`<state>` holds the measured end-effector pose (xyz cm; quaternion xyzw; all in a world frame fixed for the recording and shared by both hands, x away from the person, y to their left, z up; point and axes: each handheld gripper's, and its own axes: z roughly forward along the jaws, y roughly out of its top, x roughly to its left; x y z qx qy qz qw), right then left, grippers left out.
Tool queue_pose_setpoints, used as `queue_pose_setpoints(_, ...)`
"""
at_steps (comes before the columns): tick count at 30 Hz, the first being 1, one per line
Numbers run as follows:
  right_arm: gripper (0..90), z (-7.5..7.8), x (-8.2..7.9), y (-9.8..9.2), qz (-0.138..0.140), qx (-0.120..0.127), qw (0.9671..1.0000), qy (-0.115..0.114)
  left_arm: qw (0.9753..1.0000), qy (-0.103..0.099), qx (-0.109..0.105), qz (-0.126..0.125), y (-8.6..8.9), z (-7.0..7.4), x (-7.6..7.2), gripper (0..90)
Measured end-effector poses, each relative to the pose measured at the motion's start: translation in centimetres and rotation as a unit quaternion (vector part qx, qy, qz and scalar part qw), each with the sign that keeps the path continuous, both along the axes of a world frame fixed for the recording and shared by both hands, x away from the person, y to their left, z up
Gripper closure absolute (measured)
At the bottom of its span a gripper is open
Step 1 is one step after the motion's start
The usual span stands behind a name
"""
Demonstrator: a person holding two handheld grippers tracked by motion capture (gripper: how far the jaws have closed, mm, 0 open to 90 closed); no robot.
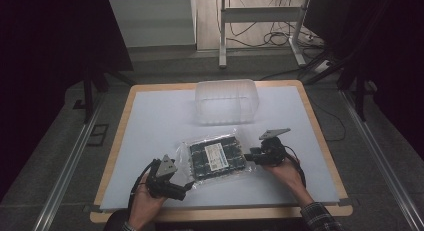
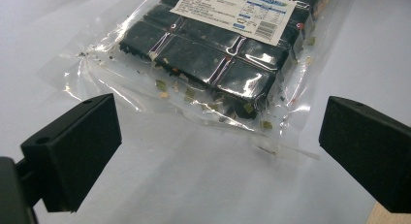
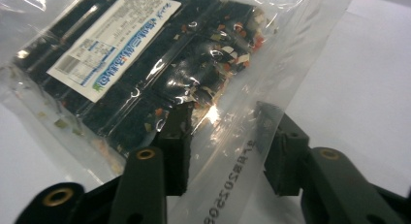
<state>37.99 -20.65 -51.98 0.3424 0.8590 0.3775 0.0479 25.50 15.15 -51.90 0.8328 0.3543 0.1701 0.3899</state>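
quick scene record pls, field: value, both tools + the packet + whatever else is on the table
packet: clear plastic bag of dark squares with a white label, lying flat near the table's front
left tool: open, just short of the bag's near edge, not touching
right tool: jaws either side of the bag's clear edge, still apart; contact cannot be told
container: clear plastic tub behind the bag, apart from it
table: white sheet on a wooden top
hands: one behind each tool, at the front edge
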Motion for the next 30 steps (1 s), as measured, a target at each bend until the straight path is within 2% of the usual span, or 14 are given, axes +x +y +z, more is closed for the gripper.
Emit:
queue_pose_setpoints(2,60.9,-0.1,0.1,0.2,0.001,-0.002,1.0,-0.001,1.0,0.0,0.0,0.0,0.0,0.0,0.0,1.1)
queue_pose_setpoints(4,64.0,0.0,0.2,0.3,-0.005,-0.001,1.0,0.005,1.0,0.0,0.0,0.0,0.0,0.0,0.0,1.1)
queue_pose_setpoints(5,68.6,-0.1,0.4,0.3,-0.01,0.004,0.9998,0.014,1.0,0.001,0.0,0.0,0.0,0.0,0.0,1.1)
queue_pose_setpoints(6,68.6,-0.1,0.4,0.3,-0.01,0.004,0.9998,0.014,1.0,0.001,0.0,0.0,0.0,0.0,0.0,1.1)
queue_pose_setpoints(9,79.3,-0.3,0.6,0.1,-0.022,0.009,0.9993,0.03,1.0,0.0,0.001,-0.001,-0.1,0.0,0.0,1.1)
queue_pose_setpoints(10,85.7,-0.3,0.6,0.0,-0.031,0.017,0.9987,0.037,1.0,0.0,0.002,0.0,-0.1,0.0,0.0,1.1)
queue_pose_setpoints(11,87.6,-0.2,0.7,0.0,-0.035,0.018,0.9985,0.038,1.0,0.0,0.002,0.0,-0.1,0.0,0.0,1.1)
queue_pose_setpoints(18,89.1,0.5,0.5,0.5,-0.043,0.015,0.9983,0.036,1.0,-0.004,0.001,0.003,0.1,0.0,0.0,1.0)
queue_pose_setpoints(20,89.1,1.0,0.4,0.3,-0.043,0.024,0.9981,0.037,1.0,-0.005,0.0,0.004,0.1,0.1,0.0,1.1)
queue_pose_setpoints(21,89.1,1.7,0.2,0.1,-0.043,0.037,0.9977,0.037,1.0,-0.007,0.0,0.004,0.1,0.1,0.0,1.1)
queue_pose_setpoints(22,89.1,1.7,0.2,0.1,-0.043,0.037,0.9977,0.037,1.0,-0.007,0.0,0.004,0.1,0.1,0.0,1.1)
queue_pose_setpoints(23,89.1,2.4,0.1,0.0,-0.038,0.05,0.9975,0.032,1.0,-0.008,0.0,0.005,0.1,0.1,0.0,1.0)
queue_pose_setpoints(30,89.1,4.1,0.1,0.0,-0.027,0.076,0.9962,0.032,0.9999,-0.011,-0.004,0.01,0.2,0.2,-0.1,1.0)
